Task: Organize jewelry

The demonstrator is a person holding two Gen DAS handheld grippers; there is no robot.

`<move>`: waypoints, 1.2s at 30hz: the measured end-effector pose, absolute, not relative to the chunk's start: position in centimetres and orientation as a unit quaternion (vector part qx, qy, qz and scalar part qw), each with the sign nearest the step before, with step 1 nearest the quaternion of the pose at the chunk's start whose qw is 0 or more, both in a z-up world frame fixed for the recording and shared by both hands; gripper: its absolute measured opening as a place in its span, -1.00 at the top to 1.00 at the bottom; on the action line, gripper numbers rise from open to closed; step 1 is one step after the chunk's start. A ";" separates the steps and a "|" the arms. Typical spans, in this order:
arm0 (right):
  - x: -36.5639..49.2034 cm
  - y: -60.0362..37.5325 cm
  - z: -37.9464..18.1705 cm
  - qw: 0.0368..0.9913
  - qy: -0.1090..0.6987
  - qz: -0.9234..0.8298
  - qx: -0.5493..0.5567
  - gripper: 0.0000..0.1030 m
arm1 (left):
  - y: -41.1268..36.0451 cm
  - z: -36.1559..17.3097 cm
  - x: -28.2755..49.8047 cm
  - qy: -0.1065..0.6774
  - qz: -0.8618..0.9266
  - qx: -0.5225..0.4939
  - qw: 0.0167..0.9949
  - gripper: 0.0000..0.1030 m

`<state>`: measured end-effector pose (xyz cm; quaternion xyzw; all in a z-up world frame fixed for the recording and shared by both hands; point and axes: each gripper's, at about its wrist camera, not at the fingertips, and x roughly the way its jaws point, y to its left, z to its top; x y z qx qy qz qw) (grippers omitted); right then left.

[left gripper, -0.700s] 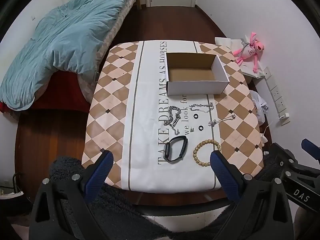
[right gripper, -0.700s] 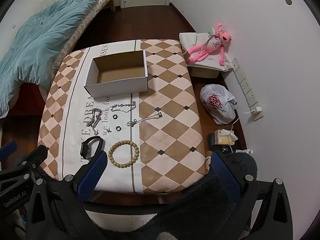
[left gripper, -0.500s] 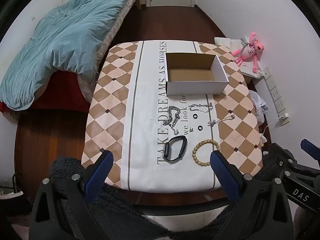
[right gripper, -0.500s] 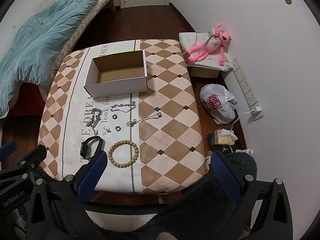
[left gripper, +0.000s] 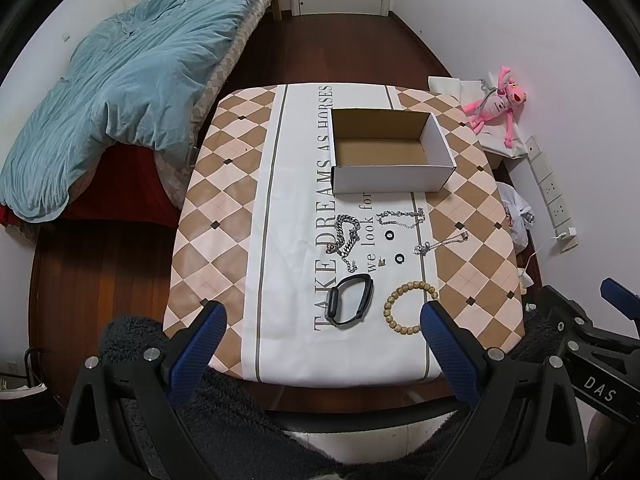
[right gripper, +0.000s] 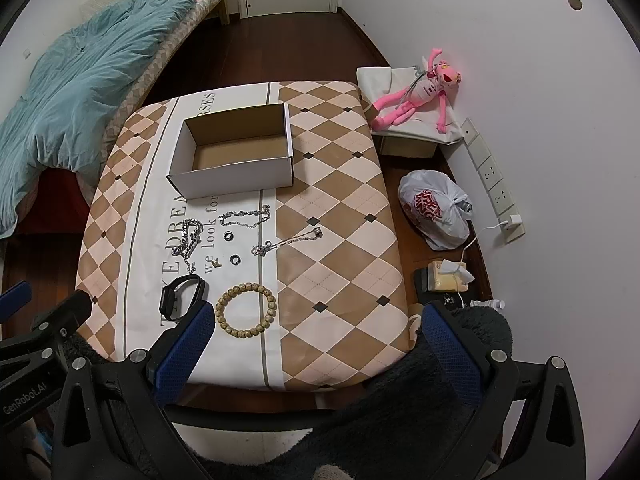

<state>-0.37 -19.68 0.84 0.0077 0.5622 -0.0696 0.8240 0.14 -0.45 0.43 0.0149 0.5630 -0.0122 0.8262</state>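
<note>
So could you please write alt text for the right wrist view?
Jewelry lies on a checkered tablecloth before an empty cardboard box: a bead bracelet, black watch and silver chains. The open right gripper hovers at the table's near edge.

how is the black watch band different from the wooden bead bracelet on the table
The black watch band is one smooth dark strap carrying a flat screen; the wooden bead bracelet is a string of separate tan beads. The band is squashed into a narrow slanted oval, while the bracelet lies as an open, nearly round ring. The band sits left of the bracelet. Both lie flat on the tablecloth, outside the cardboard box, untouched by either gripper.
</note>
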 end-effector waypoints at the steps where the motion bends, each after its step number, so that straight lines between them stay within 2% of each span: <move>1: -0.4 -19.7 0.7 0.824 0.562 -0.070 0.008 -1.00 | -0.5 0.4 0.1 0.563 -0.013 0.014 0.826 -0.92; 36: -0.1 -19.7 1.7 0.827 0.557 -0.072 0.008 -1.00 | -0.2 2.3 0.6 0.556 -0.016 0.008 0.831 -0.92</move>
